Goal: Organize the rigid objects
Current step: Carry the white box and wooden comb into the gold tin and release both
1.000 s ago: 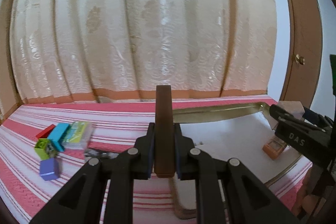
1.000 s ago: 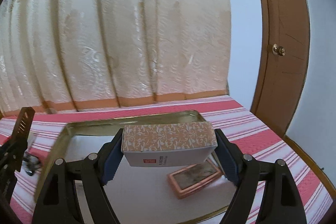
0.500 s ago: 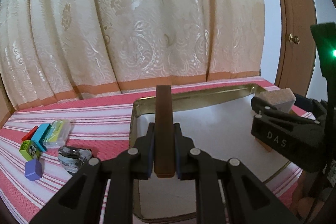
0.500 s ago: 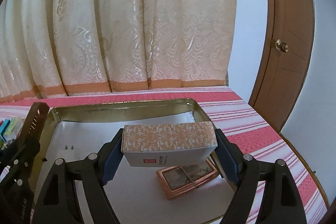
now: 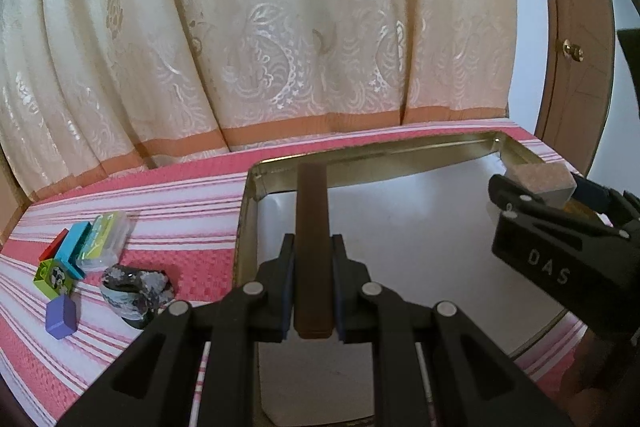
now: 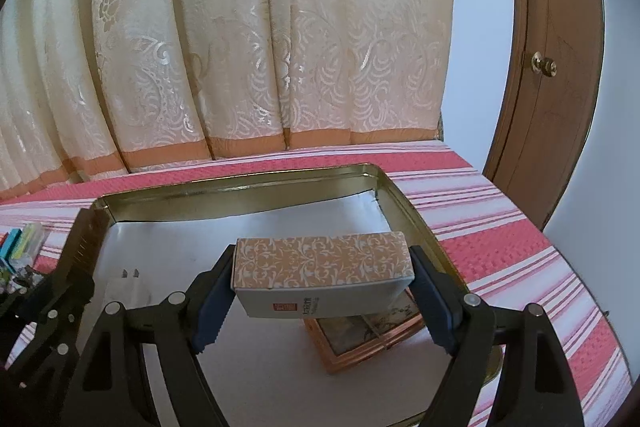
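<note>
My left gripper (image 5: 313, 267) is shut on a thin dark brown block (image 5: 313, 227) and holds it upright over the left part of a gold-rimmed tray (image 5: 360, 157). My right gripper (image 6: 322, 283) is shut on an orange patterned box (image 6: 320, 261) and holds it above the tray (image 6: 240, 183), over a copper-framed box (image 6: 360, 337) lying in the tray. The right gripper also shows in the left wrist view (image 5: 540, 195), at the tray's right side. The left gripper shows in the right wrist view (image 6: 78, 255), at the tray's left edge.
A white plug (image 6: 126, 287) lies in the tray's left part. On the pink striped cloth (image 5: 180, 211) left of the tray lie coloured blocks (image 5: 72, 251), a clear case (image 5: 106, 239), a purple block (image 5: 60, 315) and a dark sequinned lump (image 5: 136, 289). A curtain hangs behind; a door stands right.
Both grippers moved forward over the tray with their objects still held. The tray and the small items on the left now appear closer and lower in view.
</note>
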### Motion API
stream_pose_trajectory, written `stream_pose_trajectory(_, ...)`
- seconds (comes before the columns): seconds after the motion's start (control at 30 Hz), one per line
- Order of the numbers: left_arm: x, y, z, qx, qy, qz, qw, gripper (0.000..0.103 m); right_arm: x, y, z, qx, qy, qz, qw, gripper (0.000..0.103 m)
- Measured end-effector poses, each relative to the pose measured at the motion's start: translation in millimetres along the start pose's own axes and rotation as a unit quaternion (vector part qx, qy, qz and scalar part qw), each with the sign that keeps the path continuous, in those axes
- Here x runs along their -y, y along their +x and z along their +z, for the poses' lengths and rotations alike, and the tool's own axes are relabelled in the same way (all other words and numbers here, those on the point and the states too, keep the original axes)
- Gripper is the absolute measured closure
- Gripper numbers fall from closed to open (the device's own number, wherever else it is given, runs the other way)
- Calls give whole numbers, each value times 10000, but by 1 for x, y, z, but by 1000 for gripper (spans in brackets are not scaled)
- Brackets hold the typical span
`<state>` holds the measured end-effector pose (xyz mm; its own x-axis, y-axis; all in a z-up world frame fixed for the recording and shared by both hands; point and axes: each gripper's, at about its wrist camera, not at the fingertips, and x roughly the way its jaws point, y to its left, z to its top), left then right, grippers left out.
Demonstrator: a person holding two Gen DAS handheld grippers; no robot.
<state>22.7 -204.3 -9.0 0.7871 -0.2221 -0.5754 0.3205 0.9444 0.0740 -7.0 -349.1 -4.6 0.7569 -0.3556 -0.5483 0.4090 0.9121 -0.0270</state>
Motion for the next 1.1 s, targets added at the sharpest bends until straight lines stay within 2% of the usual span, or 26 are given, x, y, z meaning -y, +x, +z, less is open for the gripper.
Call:
stream_pose_trajectory(0.23, -1, 2, 0, -44, -45, 11, 10000, 89, 1, 5, -2, -178, 151, 172, 9996, 19)
stream_pose_trajectory(0.47, -3, 0, 0, -10, -83, 82, 9999, 83, 14, 6, -1, -206, 562, 205, 9980, 19)
stream_pose_trajectory(0.5, -4, 0, 0, 0, -87, 83, 9999, 81, 16, 6, -1, -188, 632, 232, 9976, 19)
stream_pose_trajectory(0.53, -4, -1, -1, 28, -94, 82, 9999, 70, 19, 4, 0, -149, 724, 275, 9969, 19)
stream_pose_trajectory(0.57, -4, -2, -1, 61, -97, 91, 9999, 52, 22, 3, 0, -109, 812, 330, 9961, 17)
stream_pose_trajectory(0.6, -4, -4, -1, 107, -100, 112, 9998, 43, 25, 2, 1, -75, 897, 401, 9951, 14)
stream_pose_trajectory(0.63, -4, -7, -1, 185, -105, 145, 9997, 30, 28, 1, 1, -33, 1002, 508, 9937, 7)
stream_pose_trajectory(0.67, -4, -9, -1, 262, -108, 159, 9995, 25, 31, -2, 2, 31, 1121, 625, 9917, 6)
stream_pose_trajectory(0.7, -4, -12, -1, 342, -99, 166, 9992, 24, 33, -4, 2, 104, 1221, 744, 9897, 6)
stream_pose_trajectory(0.77, -2, -14, 0, 430, -42, 220, 9988, 15, 34, -8, 3, 212, 1313, 903, 9870, 6)
stream_pose_trajectory(0.87, -2, -15, 0, 474, -36, 237, 9986, 13, 38, -16, 5, 430, 1439, 1000, 9836, 6)
stream_pose_trajectory(1.0, -4, -15, 0, 488, -90, 240, 9985, 12, 44, -25, 5, 708, 1617, 968, 9795, 6)
stream_pose_trajectory(1.1, -8, -17, -2, 542, -187, 253, 9980, 5, 46, -27, 5, 751, 1634, 858, 9799, 6)
